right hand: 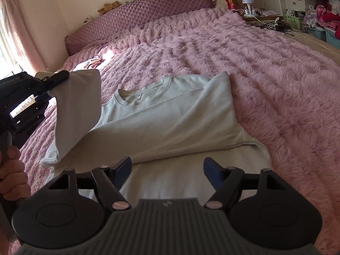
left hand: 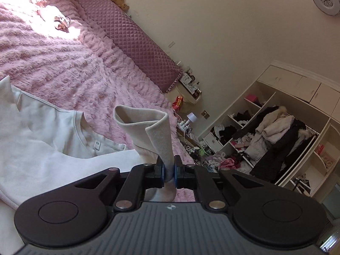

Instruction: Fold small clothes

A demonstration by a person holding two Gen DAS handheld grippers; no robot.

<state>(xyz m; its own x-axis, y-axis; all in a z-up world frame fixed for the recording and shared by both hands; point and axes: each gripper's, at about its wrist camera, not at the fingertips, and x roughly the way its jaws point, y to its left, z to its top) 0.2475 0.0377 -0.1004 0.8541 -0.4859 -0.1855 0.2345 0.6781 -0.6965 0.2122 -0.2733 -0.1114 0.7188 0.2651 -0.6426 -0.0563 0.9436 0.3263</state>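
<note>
The left tool (left hand: 169, 171) is clenched on the sleeve (left hand: 157, 131) of the white sweatshirt (right hand: 170, 114), lifted off the bed. The right tool (right hand: 167, 170) hangs released just over the sweatshirt's hem, the pink blanket (right hand: 265, 68) stretching beyond.

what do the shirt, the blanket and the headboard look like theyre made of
Shirt: soft matte knit, probably cotton jersey, with a ribbed collar.
Blanket: long-pile plush, likely faux fur, shaggy in ridges.
Headboard: diamond-quilted padded cover with a slight sheen, possibly satin or faux leather.
</note>
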